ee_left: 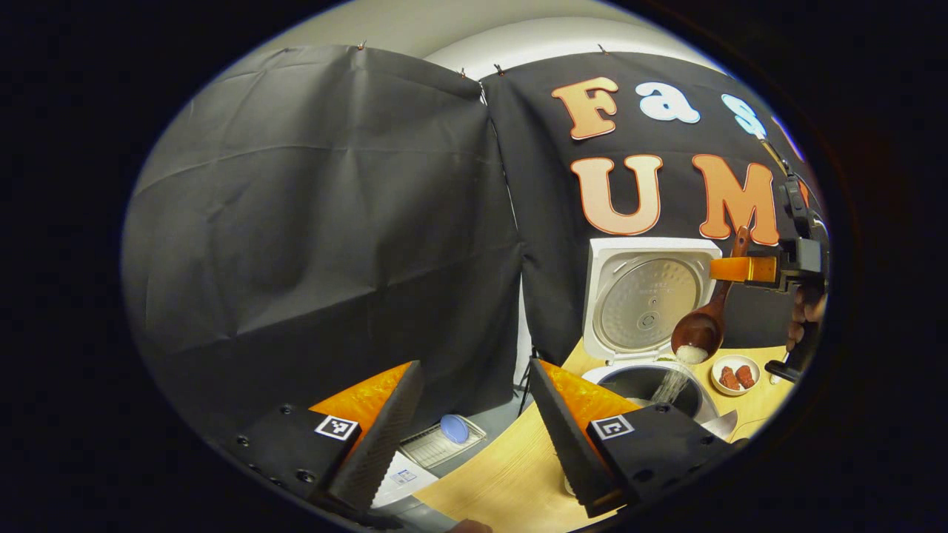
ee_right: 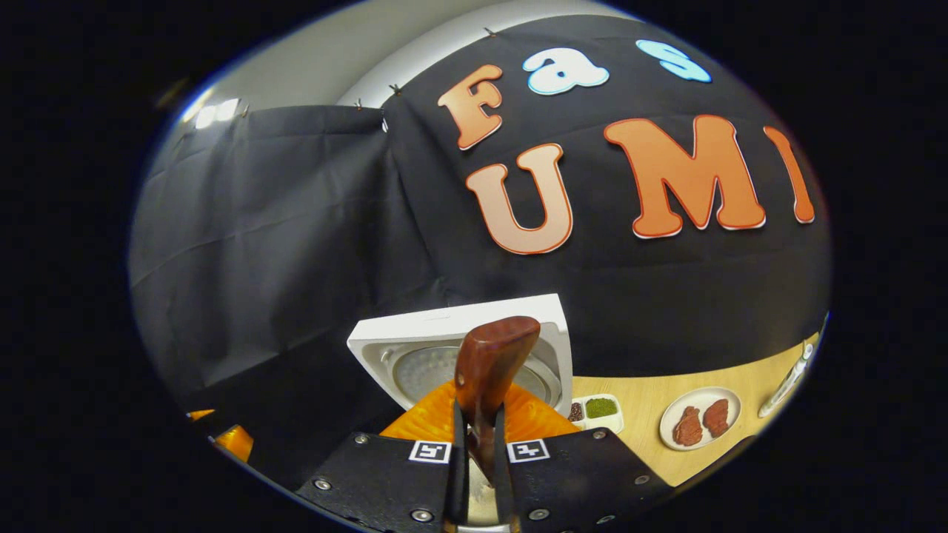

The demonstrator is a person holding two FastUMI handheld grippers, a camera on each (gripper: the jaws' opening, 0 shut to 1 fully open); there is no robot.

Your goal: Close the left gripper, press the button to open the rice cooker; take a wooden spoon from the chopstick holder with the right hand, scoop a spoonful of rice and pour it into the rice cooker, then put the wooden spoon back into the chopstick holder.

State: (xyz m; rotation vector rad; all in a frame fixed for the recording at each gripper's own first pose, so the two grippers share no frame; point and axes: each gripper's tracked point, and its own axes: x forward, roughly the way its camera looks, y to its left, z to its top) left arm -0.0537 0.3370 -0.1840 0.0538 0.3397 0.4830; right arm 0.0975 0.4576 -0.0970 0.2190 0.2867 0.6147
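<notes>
Nearest us, our left gripper (ee_left: 474,414) hangs with jaws spread wide over the table (ee_left: 503,474). Beyond it, our right gripper (ee_right: 478,451) clamps the wooden spoon (ee_left: 703,322) by its handle, bowl tipped down, rice (ee_left: 678,374) streaming into the open rice cooker (ee_left: 652,377). The right gripper view adds a divided dish (ee_right: 596,411).

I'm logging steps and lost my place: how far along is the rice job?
Done: rice cooker lid stands open. In hand: right gripper, shut on the wooden spoon, is pouring rice into the pot. Left: returning the spoon to its holder.
</notes>
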